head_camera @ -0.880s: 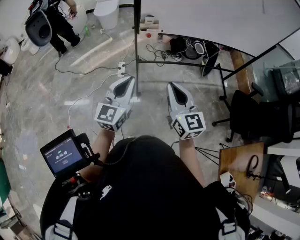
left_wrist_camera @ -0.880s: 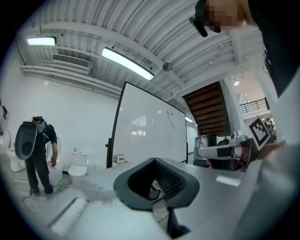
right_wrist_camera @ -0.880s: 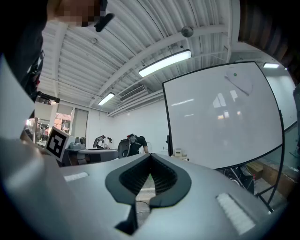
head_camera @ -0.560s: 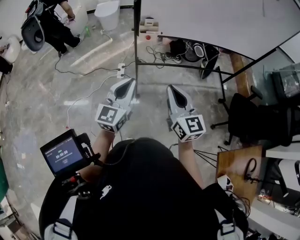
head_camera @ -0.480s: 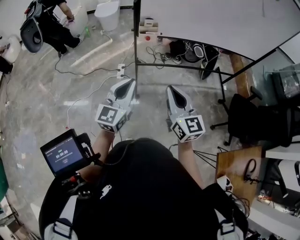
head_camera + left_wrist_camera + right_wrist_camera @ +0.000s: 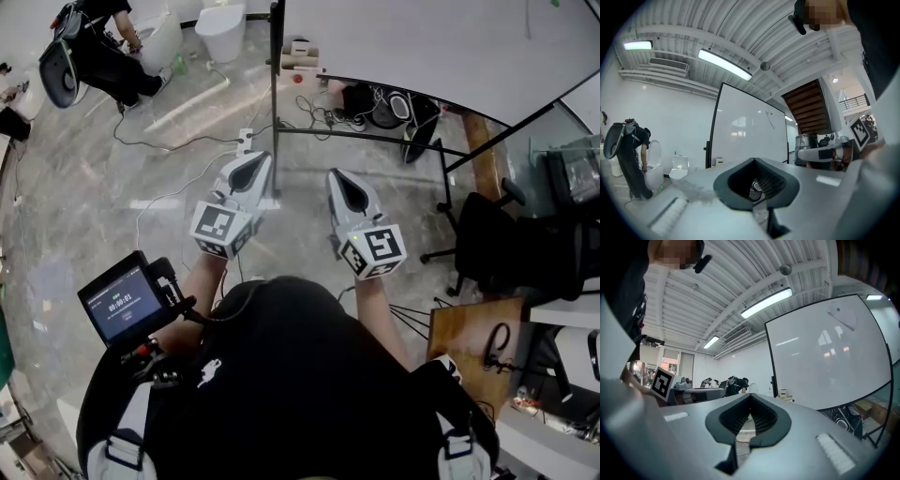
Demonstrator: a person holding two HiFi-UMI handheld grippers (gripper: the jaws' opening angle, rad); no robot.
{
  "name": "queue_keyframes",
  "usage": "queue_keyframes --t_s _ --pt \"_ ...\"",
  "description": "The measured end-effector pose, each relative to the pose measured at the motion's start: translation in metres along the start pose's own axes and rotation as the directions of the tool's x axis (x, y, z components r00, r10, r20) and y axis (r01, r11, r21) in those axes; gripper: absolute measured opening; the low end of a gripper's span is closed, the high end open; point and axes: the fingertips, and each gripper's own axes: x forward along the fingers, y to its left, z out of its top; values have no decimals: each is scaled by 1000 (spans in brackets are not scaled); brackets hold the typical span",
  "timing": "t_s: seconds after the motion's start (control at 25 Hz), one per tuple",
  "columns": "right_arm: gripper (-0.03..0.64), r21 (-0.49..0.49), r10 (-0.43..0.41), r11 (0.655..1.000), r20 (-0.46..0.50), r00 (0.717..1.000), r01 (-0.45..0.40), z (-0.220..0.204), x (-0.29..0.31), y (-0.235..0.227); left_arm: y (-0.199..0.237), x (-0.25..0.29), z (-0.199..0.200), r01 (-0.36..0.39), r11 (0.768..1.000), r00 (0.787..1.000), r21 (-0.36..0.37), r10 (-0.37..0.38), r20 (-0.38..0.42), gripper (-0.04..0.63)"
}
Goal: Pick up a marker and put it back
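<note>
The white-and-grey left gripper (image 6: 251,164) and the matching right gripper (image 6: 339,178) are held level above the marbled grey floor (image 6: 84,216), pointed toward the large black-framed whiteboard (image 6: 422,47). Both pairs of jaws are pressed together on nothing. The marker cannot be made out.

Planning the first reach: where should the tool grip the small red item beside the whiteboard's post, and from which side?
Probably grip the red item across its middle, coming level from the front, since the whiteboard blocks the far side. Its shape is too small to read here.
</note>
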Motion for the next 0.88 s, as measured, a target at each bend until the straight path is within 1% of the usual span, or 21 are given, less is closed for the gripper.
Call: queue_keyframes --t_s 0.12,0.24,0.32,0.48,0.6,0.72,0.88 --pt "9 3 -7 1000 0 1000 7 0 0 -4 0 -1 -3 0 1000 1000 2 0 -5 3" --pt "9 4 -10 1000 0 1000 10 2 3 -4 3 0 -9 12 999 1000 31 -12 -14 3" --pt "9 4 -6 1000 0 1000 6 2 1 -5 0 1 -6 -5 1000 1000 19 5 -11 3" --pt "9 6 11 1000 4 1000 -11 -1 -26 -16 -27 4 -7 -40 999 999 9 40 -10 3" --pt "9 13 20 1000 1 1000 -20 -5 -32 -23 -28 4 -12 -79 997 997 -14 79 -20 3" --pt "9 19 22 1000 -2 1000 -22 -7 -35 -27 -29 6 -14 -88 996 996 -25 88 -20 2" --pt "9 24 17 1000 0 1000 -17 -6 -39 -32 -35 9 -13 -89 996 996 -7 89 -17 3"
